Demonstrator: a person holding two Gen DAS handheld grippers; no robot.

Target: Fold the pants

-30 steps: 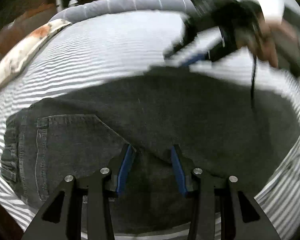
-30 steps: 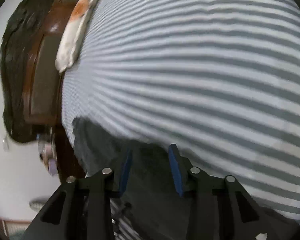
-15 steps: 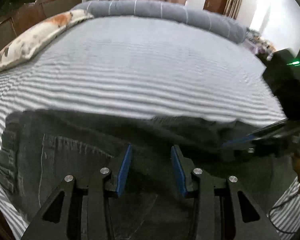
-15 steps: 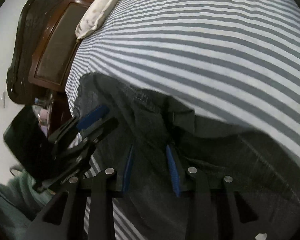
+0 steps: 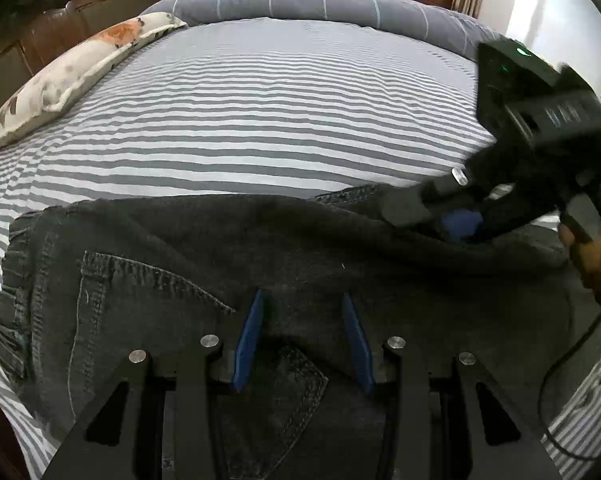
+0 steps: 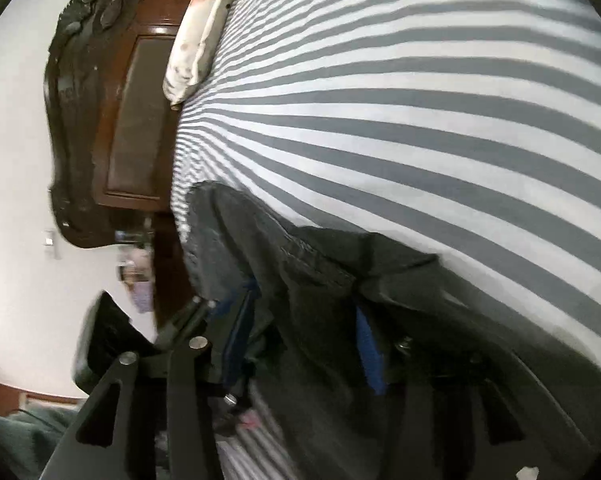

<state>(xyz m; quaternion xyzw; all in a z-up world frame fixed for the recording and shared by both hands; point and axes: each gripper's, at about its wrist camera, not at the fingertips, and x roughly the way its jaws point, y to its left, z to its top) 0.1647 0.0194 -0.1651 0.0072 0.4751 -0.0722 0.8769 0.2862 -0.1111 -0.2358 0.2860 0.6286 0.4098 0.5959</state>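
Note:
Dark grey jeans (image 5: 204,264) lie folded across the near edge of a striped bed, back pocket up. My left gripper (image 5: 302,334) is open, its blue pads spread just above the seat of the jeans, holding nothing. My right gripper (image 6: 300,344) is open too, with a fold of the jeans (image 6: 320,280) lying between its blue pads. It also shows in the left wrist view (image 5: 456,222) at the far right edge of the jeans, with the hand holding it behind.
The grey and white striped sheet (image 5: 260,112) stretches away beyond the jeans. A floral pillow (image 5: 68,80) lies at the far left, by a dark wooden headboard (image 6: 100,120). A grey bolster (image 5: 320,4) runs along the far edge.
The right gripper has swung down from above the bed onto the far right edge of the jeans. The jeans' upper layer has been brought over and now lies flatter. The left gripper stayed open over the seat.

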